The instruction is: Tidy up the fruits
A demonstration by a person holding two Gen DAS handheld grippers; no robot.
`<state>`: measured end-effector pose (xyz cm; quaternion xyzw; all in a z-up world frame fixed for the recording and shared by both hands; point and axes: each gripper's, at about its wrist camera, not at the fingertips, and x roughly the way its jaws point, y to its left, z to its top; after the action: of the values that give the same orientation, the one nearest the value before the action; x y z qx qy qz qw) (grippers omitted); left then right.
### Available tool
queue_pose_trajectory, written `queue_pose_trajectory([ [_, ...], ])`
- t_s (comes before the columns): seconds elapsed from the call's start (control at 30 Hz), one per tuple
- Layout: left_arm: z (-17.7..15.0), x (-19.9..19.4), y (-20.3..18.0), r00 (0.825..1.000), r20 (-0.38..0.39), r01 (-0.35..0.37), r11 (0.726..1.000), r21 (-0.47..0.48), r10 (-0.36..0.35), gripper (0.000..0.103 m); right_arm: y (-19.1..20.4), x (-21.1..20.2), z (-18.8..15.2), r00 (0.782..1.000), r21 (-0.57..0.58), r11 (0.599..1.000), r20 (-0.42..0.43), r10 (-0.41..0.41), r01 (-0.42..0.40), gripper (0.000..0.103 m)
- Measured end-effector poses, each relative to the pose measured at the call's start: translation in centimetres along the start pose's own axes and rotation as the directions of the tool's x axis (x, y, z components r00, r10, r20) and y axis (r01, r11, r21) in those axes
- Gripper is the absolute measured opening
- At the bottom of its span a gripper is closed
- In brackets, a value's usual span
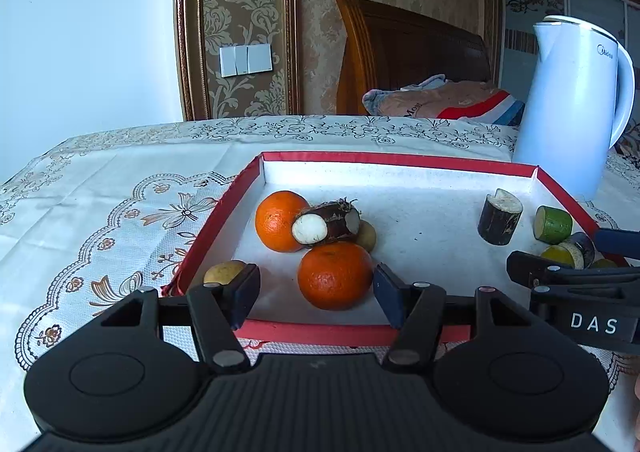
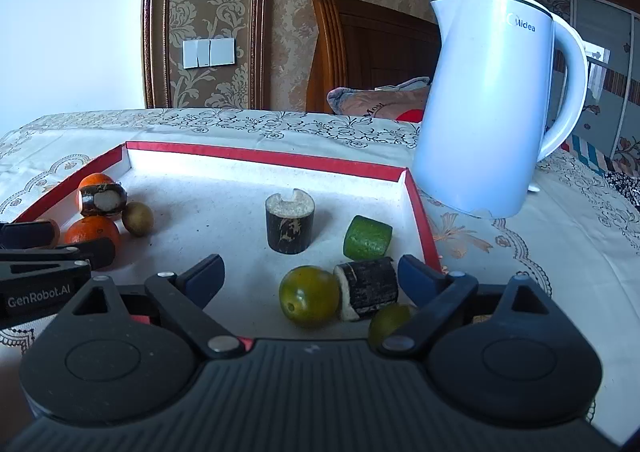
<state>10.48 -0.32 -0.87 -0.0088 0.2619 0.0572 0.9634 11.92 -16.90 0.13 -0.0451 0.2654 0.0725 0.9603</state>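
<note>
A red-rimmed tray holds the fruit. At its left, a sugarcane piece lies across two oranges. The near orange sits between the fingers of my left gripper, which is open; the left pad stands clear of it. In the right wrist view my right gripper is open wide around a green-yellow round fruit and a lying dark sugarcane piece, pressing neither. Beyond them stand an upright sugarcane piece and a green cut piece.
A white kettle stands on the patterned tablecloth just past the tray's far right corner. Small yellowish fruits lie by my left finger and behind the oranges. A wooden headboard and bedding are beyond the table.
</note>
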Motion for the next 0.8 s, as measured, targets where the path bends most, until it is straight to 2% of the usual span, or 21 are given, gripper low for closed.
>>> queue_pose_trajectory([
  [0.27, -0.4, -2.1, 0.8, 0.999, 0.029, 0.026, 0.999, -0.025, -0.025, 0.063, 0.0, -1.9, -0.5, 0.999, 0.016, 0.999, 0.012, 0.03, -0.03, 0.097],
  [0.37, -0.5, -3.1, 1.2, 0.998, 0.043, 0.045, 0.998, -0.042, -0.043, 0.074, -0.1, -2.8, -0.9, 0.999, 0.026, 0.998, 0.012, 0.048, -0.049, 0.097],
  [0.6, -1.2, -4.3, 1.7, 0.997, 0.023, 0.07, 0.996, -0.063, -0.069, 0.074, -0.4, -4.8, -2.1, 0.997, 0.05, 0.996, 0.012, 0.071, -0.072, 0.099],
  [0.8, -1.6, -5.0, 1.8, 0.998, 0.024, 0.06, 0.996, -0.063, -0.058, 0.075, -1.1, -6.6, -3.2, 0.994, 0.084, 0.99, 0.023, 0.108, -0.11, 0.101],
])
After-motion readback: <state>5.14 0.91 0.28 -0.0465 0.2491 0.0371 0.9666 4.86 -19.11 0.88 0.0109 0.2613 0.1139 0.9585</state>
